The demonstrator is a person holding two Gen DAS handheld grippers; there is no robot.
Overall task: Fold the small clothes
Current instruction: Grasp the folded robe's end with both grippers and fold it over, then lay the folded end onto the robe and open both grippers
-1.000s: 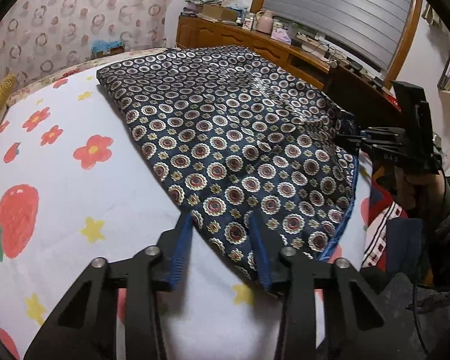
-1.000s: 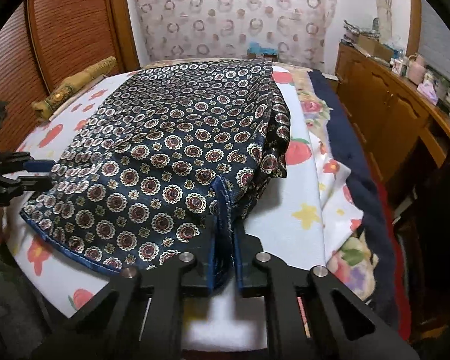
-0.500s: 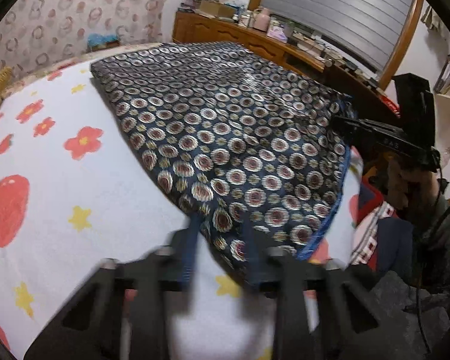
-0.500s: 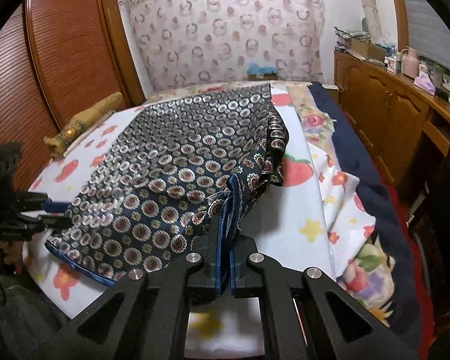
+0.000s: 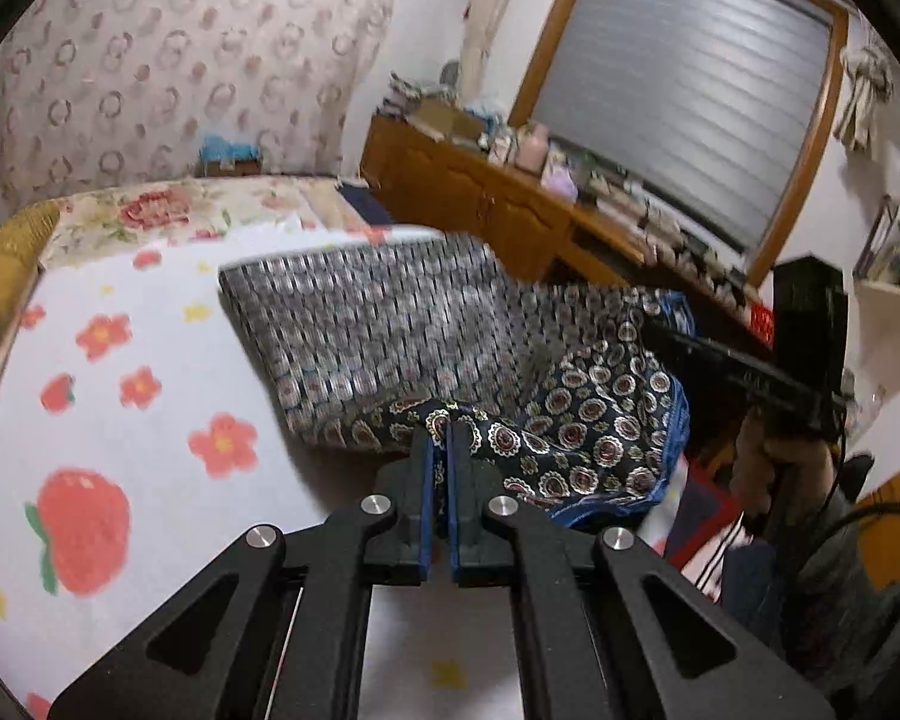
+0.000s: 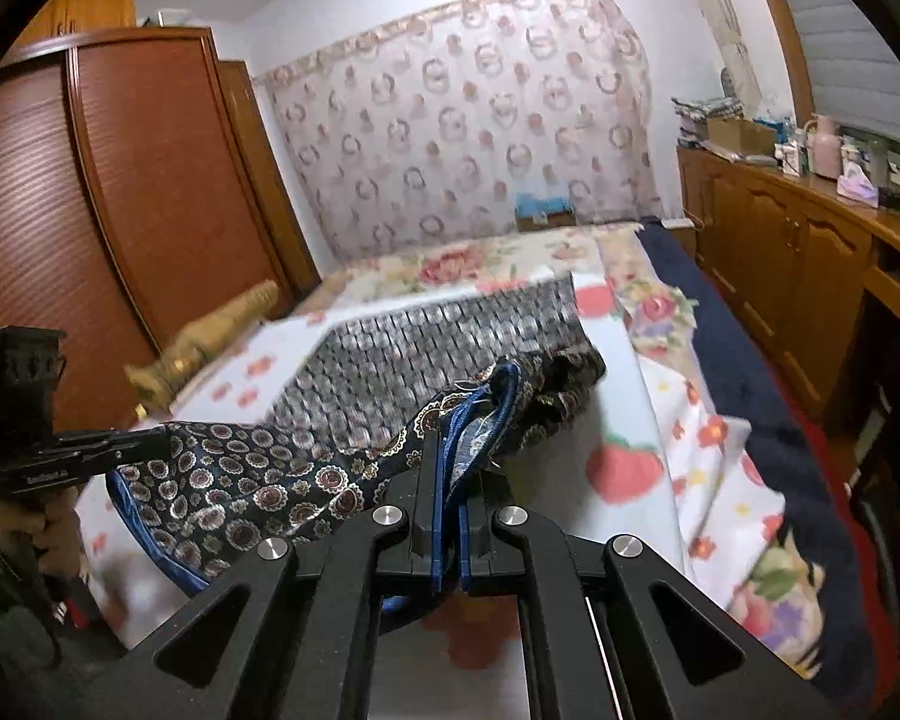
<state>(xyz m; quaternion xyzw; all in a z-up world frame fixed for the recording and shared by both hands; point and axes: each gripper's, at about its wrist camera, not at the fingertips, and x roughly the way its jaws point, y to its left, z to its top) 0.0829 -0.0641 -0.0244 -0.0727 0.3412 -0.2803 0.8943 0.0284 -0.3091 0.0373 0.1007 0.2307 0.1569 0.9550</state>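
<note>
A dark navy patterned garment with cream medallions and a blue hem lies on the bed; it also shows in the right wrist view. My left gripper is shut on its near left corner and holds it raised. My right gripper is shut on the near right corner, blue hem between the fingers. The near edge hangs lifted between both grippers and sags; the far part rests on the bed, blurred. The right gripper shows in the left view, the left in the right view.
The bed has a white sheet with strawberries and flowers. A gold bolster lies at the far left by the wooden wardrobe. A wooden cabinet with clutter runs along the right side under the window.
My left gripper closed on the near left corner. Both grippers lifted the near edge off the bed and carried it up and towards the far side.
</note>
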